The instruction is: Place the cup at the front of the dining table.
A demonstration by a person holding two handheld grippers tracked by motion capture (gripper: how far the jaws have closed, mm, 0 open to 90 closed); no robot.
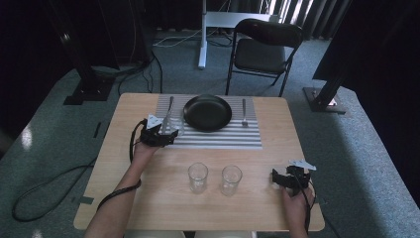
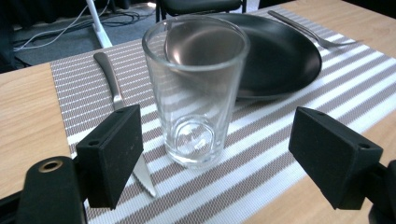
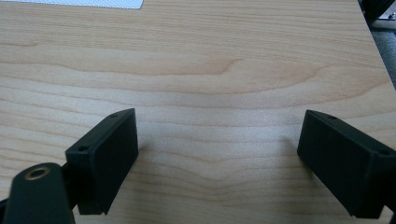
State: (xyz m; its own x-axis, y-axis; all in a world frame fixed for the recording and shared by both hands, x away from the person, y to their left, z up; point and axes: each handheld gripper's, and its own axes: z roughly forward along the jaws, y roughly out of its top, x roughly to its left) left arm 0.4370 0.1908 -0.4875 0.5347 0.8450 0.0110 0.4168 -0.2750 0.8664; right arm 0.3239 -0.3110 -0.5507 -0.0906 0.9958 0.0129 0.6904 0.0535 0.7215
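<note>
Glass is seen upright on striped mat, between pads of left claw; claw is spread, pads clear of glass on both sides. Knife is laid on mat just left of glass, its blade passing beside glass base; black plate is set just behind glass, fork beyond plate. Right claw is held spread over bare tabletop, nothing gripped. Two more glasses are stood on tabletop near person's edge, well apart from mat.
</note>
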